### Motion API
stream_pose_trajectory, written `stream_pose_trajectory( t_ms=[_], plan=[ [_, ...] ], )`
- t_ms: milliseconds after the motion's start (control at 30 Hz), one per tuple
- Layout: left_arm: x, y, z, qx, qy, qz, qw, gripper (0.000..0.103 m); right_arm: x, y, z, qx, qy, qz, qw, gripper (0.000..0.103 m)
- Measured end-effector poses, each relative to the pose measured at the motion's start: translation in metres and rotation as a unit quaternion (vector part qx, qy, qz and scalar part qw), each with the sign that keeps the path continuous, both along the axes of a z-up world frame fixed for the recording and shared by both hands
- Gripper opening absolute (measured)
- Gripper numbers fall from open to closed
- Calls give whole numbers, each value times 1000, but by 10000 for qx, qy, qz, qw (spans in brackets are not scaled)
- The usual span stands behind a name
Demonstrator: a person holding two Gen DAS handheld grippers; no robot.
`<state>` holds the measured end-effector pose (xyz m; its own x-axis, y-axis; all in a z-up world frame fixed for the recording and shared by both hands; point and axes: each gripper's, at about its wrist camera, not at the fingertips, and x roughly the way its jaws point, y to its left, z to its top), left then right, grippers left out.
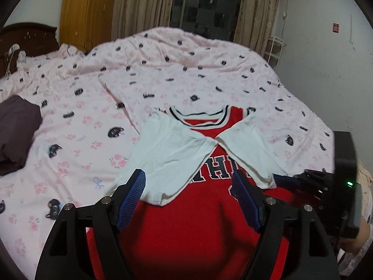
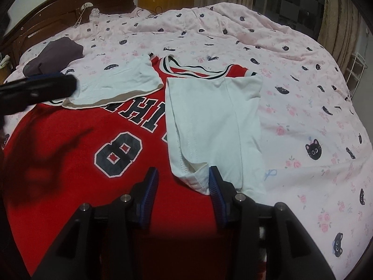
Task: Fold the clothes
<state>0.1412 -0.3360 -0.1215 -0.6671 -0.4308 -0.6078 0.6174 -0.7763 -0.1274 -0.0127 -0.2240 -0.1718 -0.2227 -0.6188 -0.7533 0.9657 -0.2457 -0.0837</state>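
Observation:
A red jersey (image 1: 186, 221) (image 2: 77, 140) with black letters and a number 8 lies flat, face up, on the pink bedcover (image 1: 81, 128) (image 2: 314, 116). Both white sleeves are folded inward over its chest. My left gripper (image 1: 190, 186) hovers open above the left sleeve (image 1: 167, 154), whose hem lies beside the left finger. My right gripper (image 2: 184, 182) is open too; the cuff of the right sleeve (image 2: 214, 121) lies between its fingers, next to the right pad, with no pad pressing on it. Each gripper also shows in the other view: right gripper (image 1: 286, 179), left gripper (image 2: 46, 86).
A folded dark purple garment (image 1: 16, 135) (image 2: 58, 51) lies on the bed to the left of the jersey. A wooden headboard (image 2: 58, 14) stands at the far left. A wardrobe (image 1: 86, 11), curtains (image 1: 144, 4) and a white wire rack (image 1: 277, 51) stand behind the bed.

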Motion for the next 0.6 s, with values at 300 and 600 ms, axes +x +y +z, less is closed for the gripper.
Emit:
stream_pose_trajectory(
  t_ms=[300,600],
  plan=[
    [51,33,-7,-166,-62,124,9998,72,6,1,5,32,226,-90,9997,54],
    [95,67,-15,-517,-425,185,9976,72,33,92,36,-691,2,-498,9964,79]
  ],
)
